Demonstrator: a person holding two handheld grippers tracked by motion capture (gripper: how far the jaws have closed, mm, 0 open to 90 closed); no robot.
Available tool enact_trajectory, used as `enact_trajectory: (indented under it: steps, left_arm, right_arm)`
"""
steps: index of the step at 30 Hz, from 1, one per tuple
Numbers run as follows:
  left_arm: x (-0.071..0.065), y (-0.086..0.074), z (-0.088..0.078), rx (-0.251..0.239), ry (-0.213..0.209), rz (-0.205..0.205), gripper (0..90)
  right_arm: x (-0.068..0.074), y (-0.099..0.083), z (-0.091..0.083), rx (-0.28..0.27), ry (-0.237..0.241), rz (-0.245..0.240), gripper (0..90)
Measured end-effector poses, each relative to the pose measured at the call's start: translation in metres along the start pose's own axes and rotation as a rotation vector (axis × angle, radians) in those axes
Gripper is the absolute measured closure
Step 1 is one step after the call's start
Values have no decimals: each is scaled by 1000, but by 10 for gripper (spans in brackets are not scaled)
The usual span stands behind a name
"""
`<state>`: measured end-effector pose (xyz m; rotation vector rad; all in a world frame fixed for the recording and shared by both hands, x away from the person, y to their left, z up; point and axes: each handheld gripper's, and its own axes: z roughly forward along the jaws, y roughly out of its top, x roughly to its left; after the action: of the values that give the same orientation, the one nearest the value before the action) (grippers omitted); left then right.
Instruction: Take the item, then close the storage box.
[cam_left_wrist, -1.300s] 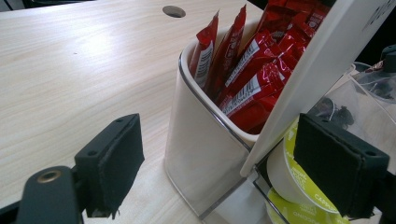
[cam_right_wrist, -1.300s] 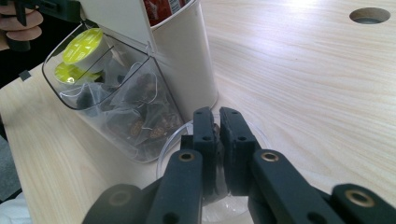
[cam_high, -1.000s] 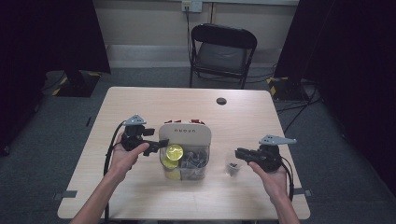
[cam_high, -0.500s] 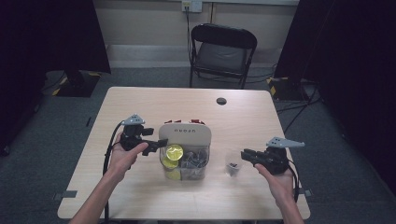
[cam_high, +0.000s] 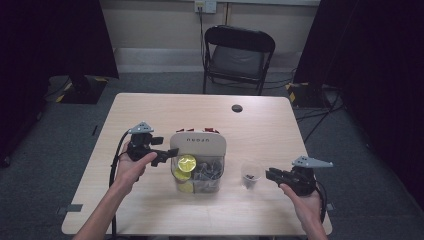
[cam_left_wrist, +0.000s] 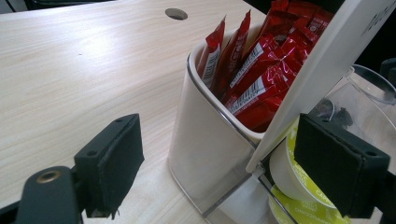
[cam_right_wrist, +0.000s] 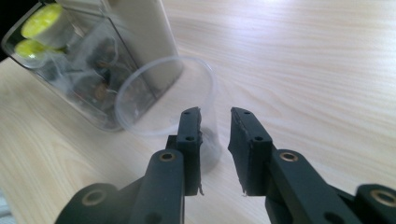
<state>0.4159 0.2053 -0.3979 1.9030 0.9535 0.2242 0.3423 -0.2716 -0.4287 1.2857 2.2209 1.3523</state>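
1. Plastic everywhere: we've got a clear, round, thin-walled cup (cam_high: 250, 174) standing upright on the pale wood-grain table (cam_high: 150, 115), mouth up, long axis vertical, something small and dark at its bottom.
2. Right gripper (cam_right_wrist: 215, 122) has matte black jaws, a narrow gap, nothing pinched; they've just been opening, tips right by the cup's base.
3. Cup sits just right of the organizer (cam_high: 198, 160): white glossy rounded bin (cam_left_wrist: 205, 140) of shiny red sachets (cam_left_wrist: 254, 70) behind, clear front bin with yellow-lidded pods (cam_high: 187, 163).
4. Left gripper (cam_high: 170, 154) is open, straddling the organizer's near corner; we can't tell if the pads touch.
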Motion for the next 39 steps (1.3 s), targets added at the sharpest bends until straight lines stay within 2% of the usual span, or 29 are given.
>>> enact_trajectory:
  steps: [9,15,20,23,25,27,29,32,36,39]
  left_arm:
    - [1,-1,0,-1,-3,0,153]
    - [5,-1,0,1,-21,-7,151]
    - [4,-1,-3,1,-13,-3,165]
    - [4,0,-6,-8,-11,-13,171]
    - [4,1,-9,-12,-6,-13,177]
    - [3,1,-12,-11,-10,-11,186]
    - [0,4,-14,-5,-16,18,189]
    - [-1,7,-18,-18,-3,34,189]
    - [5,9,-27,-39,-8,14,189]
    - [12,10,-33,-60,6,-4,189]
  right_arm:
    - [-8,-25,15,83,-39,2,649]
    - [-17,-33,26,120,-87,-1,529]
    - [-20,-39,37,182,-119,-4,365]
    - [-18,-40,39,189,-137,-12,327]
    - [-18,-42,40,196,-168,-27,272]
    - [-19,-42,39,205,-183,-30,286]
    - [-21,-41,40,199,-203,-29,263]
    - [-21,-42,41,206,-216,-46,235]
    - [-22,-43,40,209,-241,-39,204]
    - [-23,-44,41,200,-249,-35,188]
